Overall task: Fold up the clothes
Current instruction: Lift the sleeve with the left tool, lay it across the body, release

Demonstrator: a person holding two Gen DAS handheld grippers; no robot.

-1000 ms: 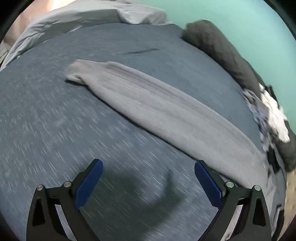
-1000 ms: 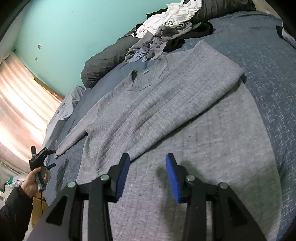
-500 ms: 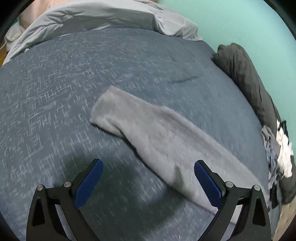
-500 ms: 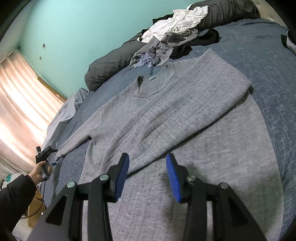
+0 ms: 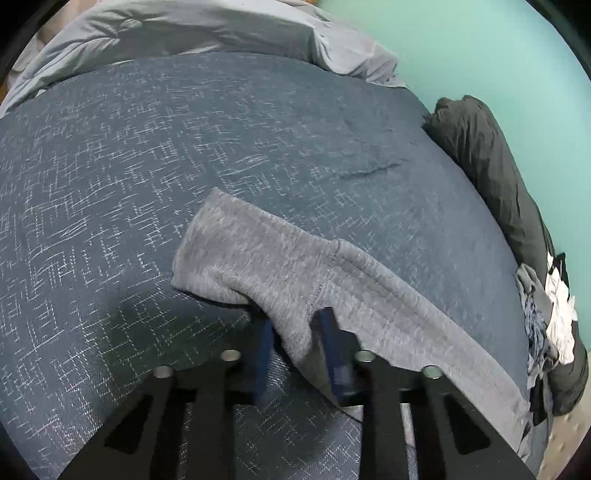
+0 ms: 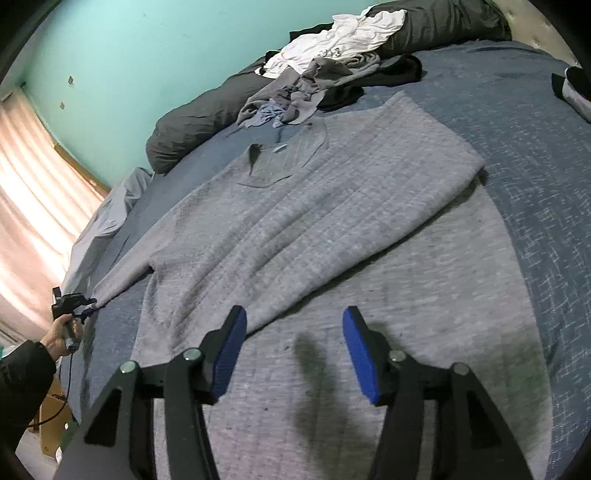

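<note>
A grey ribbed sweater (image 6: pixel 332 206) lies flat on the blue bed cover (image 6: pixel 535 155), with one side folded over its body. Its long sleeve (image 5: pixel 332 280) stretches out to the left. My left gripper (image 5: pixel 295 332) is shut on the sleeve near the cuff (image 5: pixel 221 251), with cloth pinched between the blue pads. The right wrist view shows that same left gripper (image 6: pixel 79 301), far off at the sleeve's tip and held by a hand (image 6: pixel 61 334). My right gripper (image 6: pixel 293 339) hovers open over the sweater's lower part, holding nothing.
A pile of loose clothes (image 6: pixel 325 62) lies on a dark rolled duvet (image 6: pixel 207 118) along the turquoise wall. A light grey blanket (image 5: pixel 184 33) sits at the bed's far end. A curtain (image 6: pixel 33 206) hangs at the left.
My left gripper has come down to the sleeve and shut on it near the cuff. My right gripper has opened wider over the sweater.
</note>
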